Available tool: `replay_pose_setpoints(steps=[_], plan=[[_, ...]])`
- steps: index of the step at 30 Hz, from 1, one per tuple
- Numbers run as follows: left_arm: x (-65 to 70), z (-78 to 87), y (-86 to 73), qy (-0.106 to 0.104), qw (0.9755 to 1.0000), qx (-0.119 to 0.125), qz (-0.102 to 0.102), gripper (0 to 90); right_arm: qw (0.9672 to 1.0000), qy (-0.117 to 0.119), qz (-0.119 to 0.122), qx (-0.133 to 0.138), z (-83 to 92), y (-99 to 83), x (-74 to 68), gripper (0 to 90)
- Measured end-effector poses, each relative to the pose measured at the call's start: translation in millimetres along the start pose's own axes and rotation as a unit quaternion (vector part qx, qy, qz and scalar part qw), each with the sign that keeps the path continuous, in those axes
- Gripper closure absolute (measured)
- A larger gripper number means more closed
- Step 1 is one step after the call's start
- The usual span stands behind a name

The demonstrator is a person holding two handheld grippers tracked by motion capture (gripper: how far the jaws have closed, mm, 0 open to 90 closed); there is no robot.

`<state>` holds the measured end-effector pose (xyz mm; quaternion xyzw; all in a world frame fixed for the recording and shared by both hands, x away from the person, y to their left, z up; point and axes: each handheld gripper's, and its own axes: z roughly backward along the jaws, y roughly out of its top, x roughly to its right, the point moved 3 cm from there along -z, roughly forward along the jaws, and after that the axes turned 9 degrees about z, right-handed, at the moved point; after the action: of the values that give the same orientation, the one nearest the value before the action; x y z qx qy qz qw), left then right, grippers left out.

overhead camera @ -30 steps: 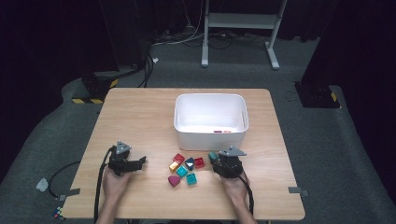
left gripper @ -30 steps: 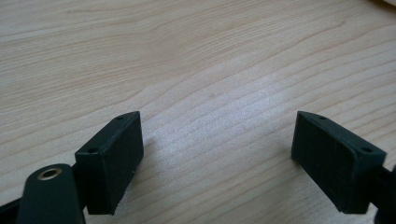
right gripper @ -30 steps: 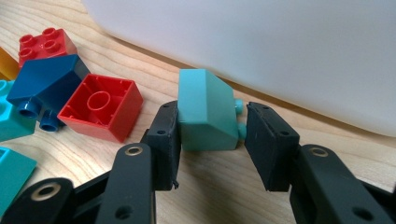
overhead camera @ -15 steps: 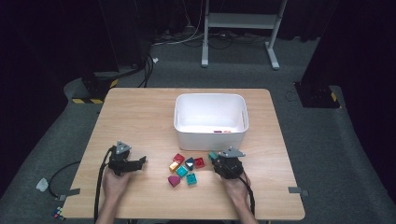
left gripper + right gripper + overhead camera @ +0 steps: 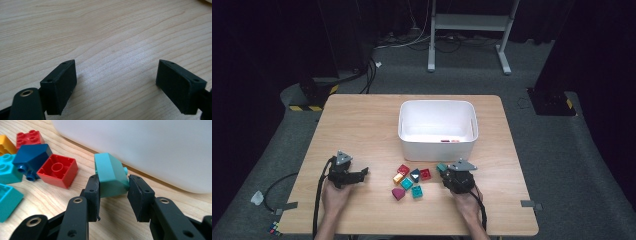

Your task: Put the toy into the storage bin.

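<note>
My right gripper (image 5: 112, 187) is shut on a teal sloped brick (image 5: 110, 175), just in front of the white bin's wall (image 5: 155, 147). From above, the right gripper (image 5: 444, 170) holds that teal brick (image 5: 441, 167) near the bin's front right corner. To its left a cluster of bricks lies on the table: two red (image 5: 403, 169) (image 5: 425, 174), an orange (image 5: 398, 178), a dark blue (image 5: 415, 174), two turquoise (image 5: 406, 183) (image 5: 417, 191) and a magenta (image 5: 398, 194). My left gripper (image 5: 363, 173) rests open over bare wood (image 5: 115, 50), well left of the cluster.
The white bin (image 5: 437, 151) stands at the table's middle back, with a small red piece (image 5: 446, 141) inside. The wooden table (image 5: 362, 130) has bare room at left and back left. Table edges drop to grey carpet; a metal stand (image 5: 467, 22) is behind.
</note>
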<state>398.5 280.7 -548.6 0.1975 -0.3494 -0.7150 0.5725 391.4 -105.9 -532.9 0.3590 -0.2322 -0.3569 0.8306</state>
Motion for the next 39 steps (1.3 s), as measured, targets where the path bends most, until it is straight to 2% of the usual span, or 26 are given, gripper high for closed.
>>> replay_pose_setpoints(steps=[11, 24, 39], plan=[[0.0, 0.0, 0.0, 0.000, 1.0000, 0.000, 0.000, 17.0, 0.9999, 0.009, 0.005, 0.009, 14.9, 1.6, 0.7, 62.8], [0.0, 0.0, 0.0, 0.000, 1.0000, 0.000, 0.000, 17.0, 0.9994, 0.021, -0.005, 0.025, 35.3, 2.4, 6.3, 62.9], [0.1, 0.0, 0.0, 0.000, 1.0000, 0.000, 0.000, 17.1, 0.9986, 0.035, -0.015, 0.037, 48.3, 7.5, 10.0, 62.9]])
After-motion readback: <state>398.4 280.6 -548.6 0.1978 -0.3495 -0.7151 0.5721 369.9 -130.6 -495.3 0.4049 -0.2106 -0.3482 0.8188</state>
